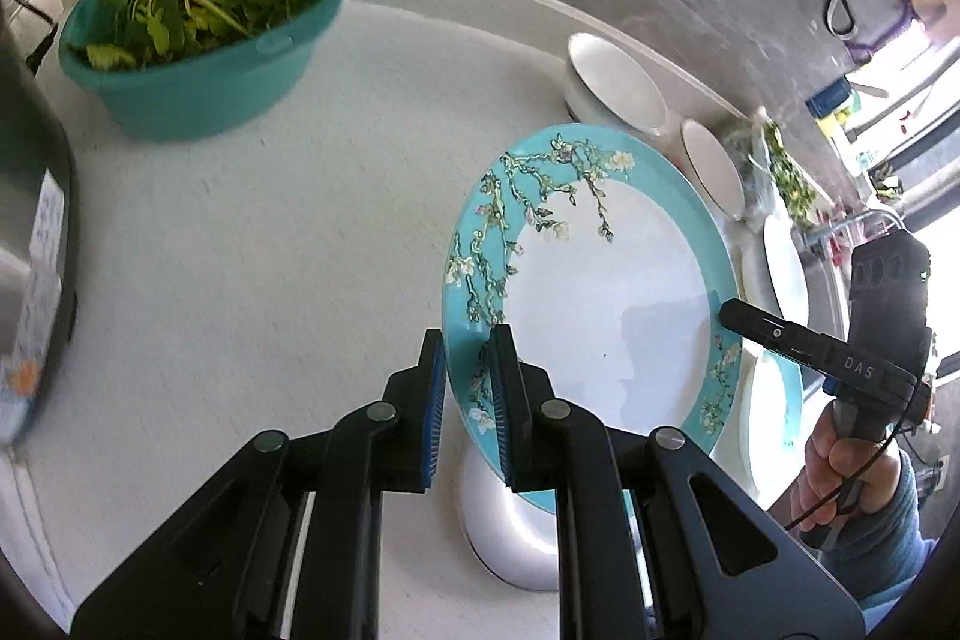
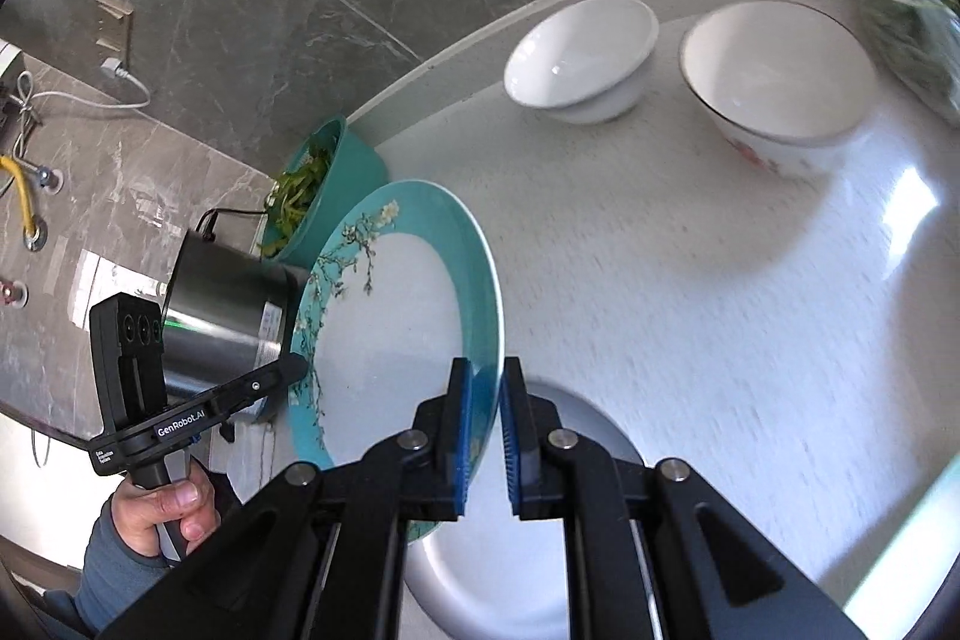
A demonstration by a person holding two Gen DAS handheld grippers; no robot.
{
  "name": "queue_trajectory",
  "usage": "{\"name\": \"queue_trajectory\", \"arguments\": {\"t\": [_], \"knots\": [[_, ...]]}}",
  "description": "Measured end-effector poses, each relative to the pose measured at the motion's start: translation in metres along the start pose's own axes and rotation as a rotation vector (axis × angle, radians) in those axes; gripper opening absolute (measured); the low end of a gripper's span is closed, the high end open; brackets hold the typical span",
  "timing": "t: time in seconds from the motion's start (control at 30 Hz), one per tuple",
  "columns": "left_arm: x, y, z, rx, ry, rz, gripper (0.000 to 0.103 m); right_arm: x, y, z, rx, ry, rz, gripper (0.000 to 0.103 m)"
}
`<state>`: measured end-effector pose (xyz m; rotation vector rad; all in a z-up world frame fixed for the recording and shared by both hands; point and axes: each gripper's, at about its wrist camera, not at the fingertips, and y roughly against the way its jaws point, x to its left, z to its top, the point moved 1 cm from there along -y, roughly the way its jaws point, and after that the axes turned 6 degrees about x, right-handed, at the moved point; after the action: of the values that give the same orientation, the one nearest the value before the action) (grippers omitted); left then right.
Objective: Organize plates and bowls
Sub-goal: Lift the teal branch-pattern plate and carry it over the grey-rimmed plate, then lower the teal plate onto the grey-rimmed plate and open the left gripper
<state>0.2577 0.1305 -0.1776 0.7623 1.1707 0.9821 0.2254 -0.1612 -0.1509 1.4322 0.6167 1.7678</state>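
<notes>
While both grippers hold it by opposite rims, the blossom plate (image 1: 606,292) hangs tilted above the counter (image 1: 270,280); the left gripper (image 1: 468,400) pinches its near rim; the right gripper (image 2: 483,436) straddles the far rim, pads close on it, contact apparently made. Beneath lies a white plate (image 2: 558,550); the step in hand appears to be stacking. Next move, by judgement: level the plate, centre it over the white one, lower, then release. Beyond stand two white bowls (image 2: 579,58), unstacked, and a teal basin (image 1: 198,34) of greens.
</notes>
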Motion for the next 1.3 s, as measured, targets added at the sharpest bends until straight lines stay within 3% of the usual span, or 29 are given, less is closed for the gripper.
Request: {"name": "queue_trajectory", "arguments": {"t": [0.27,0.6,1.3], "knots": [[-0.018,-0.008,-0.065,0.028,0.008,-0.008,0.012,-0.019,0.016,-0.040,0.009,-0.027,0.001,0.012],[-0.013,-0.024,-0.110,0.042,0.032,-0.004,0.013,-0.030,0.015,-0.067,0.038,-0.017,-0.027,0.011],[-0.019,-0.061,-0.116,0.061,0.016,0.058,0.013,-0.045,-0.003,-0.085,0.070,0.002,-0.103,0.012]]}}
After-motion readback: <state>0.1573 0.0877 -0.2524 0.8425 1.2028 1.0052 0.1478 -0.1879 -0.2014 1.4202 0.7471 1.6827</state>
